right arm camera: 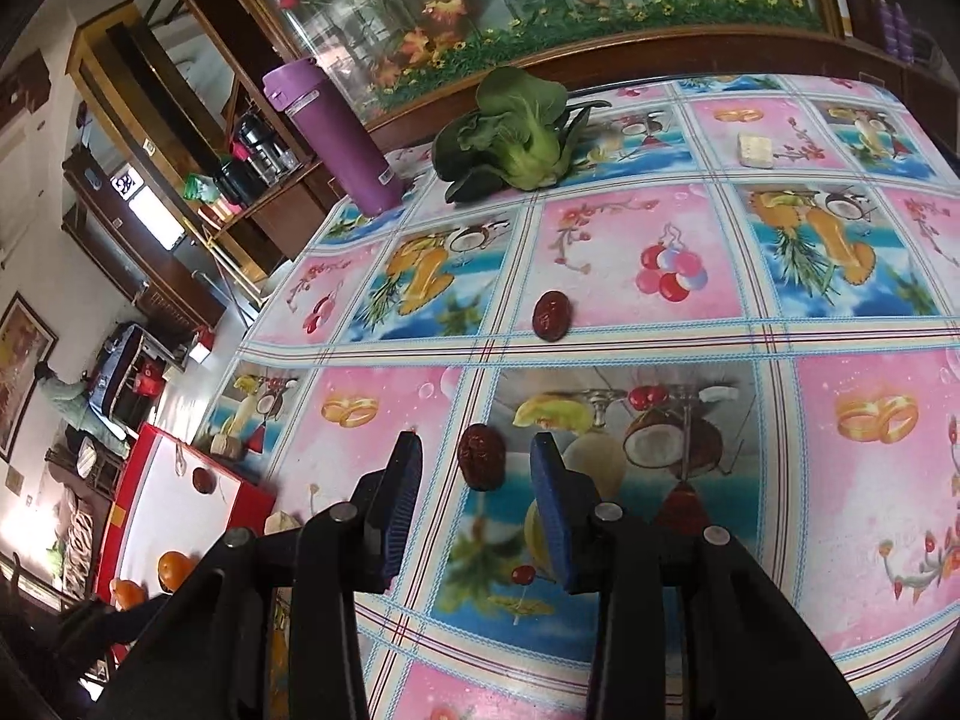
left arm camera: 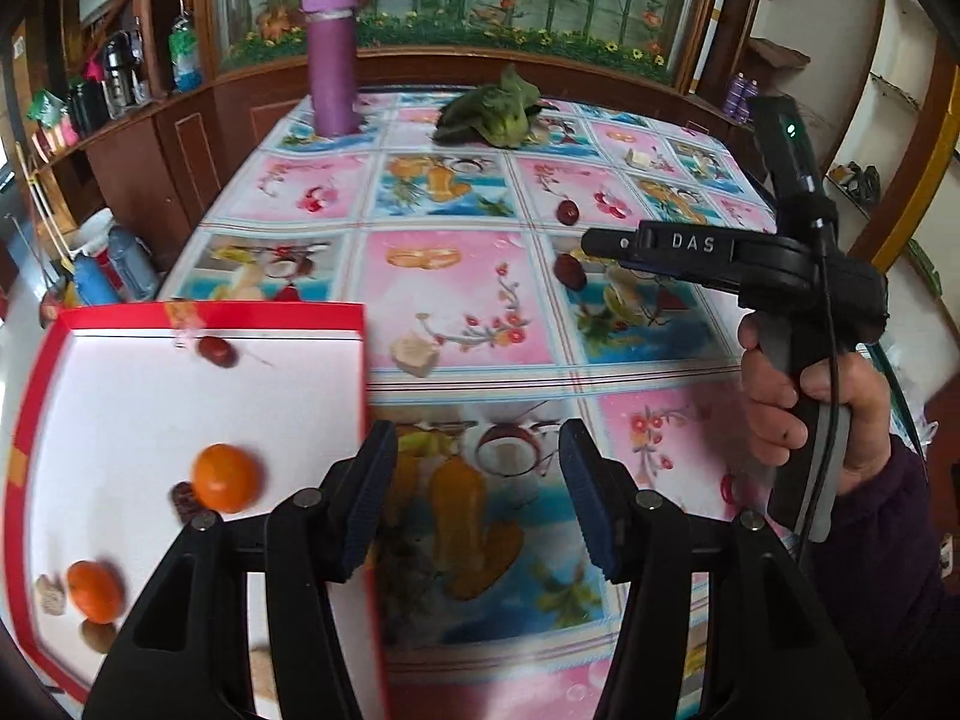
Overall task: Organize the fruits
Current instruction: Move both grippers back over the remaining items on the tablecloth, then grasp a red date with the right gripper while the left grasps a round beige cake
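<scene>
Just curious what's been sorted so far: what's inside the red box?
In the red box: two oranges, red dates and small brownish pieces. The left gripper hides its near corner.

Glossy plastic tablecloth [right arm camera: 690, 324], wrinkled date [right arm camera: 480, 457]

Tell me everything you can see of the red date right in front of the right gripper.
The near red date is dark red, oval and wrinkled, like dried fruit. It lies flat on the patterned tablecloth, lengthwise toward the camera, between the open right gripper fingers, touching neither. A second date sits farther out.
</scene>
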The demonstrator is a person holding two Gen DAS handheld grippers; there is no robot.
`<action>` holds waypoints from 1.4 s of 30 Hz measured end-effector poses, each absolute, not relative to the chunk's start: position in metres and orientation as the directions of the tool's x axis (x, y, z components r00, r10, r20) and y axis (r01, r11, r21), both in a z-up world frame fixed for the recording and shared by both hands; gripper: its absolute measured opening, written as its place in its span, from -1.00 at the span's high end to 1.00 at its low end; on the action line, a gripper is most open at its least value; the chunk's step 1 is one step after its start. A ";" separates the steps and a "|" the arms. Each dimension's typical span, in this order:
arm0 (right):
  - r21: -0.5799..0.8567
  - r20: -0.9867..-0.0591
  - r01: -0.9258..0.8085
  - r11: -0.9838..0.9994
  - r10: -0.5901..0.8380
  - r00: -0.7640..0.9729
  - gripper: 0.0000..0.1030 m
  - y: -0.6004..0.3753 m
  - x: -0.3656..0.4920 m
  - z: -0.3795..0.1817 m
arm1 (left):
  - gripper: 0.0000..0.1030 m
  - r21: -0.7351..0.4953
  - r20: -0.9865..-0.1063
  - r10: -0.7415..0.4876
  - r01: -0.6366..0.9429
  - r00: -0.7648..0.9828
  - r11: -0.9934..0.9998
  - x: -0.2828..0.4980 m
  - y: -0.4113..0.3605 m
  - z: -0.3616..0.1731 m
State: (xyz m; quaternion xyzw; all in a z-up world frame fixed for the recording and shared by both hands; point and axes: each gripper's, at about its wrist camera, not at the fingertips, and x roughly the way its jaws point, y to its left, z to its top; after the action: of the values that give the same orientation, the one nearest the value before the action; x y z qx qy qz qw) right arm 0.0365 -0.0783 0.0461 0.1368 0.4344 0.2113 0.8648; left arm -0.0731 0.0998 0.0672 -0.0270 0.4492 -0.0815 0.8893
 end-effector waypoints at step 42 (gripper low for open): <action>0.447 -0.716 -0.222 0.866 0.496 0.492 0.28 -0.070 0.048 0.037 | -0.09 -0.076 -0.833 -0.142 0.144 0.534 0.987 0.005 0.080 0.019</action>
State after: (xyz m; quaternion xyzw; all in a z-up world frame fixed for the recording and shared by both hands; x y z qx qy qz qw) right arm 0.0476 -0.0697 0.0371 0.1494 0.4579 0.2109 0.8506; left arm 0.0055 0.0805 0.0189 0.0009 0.4758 -0.0817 0.8758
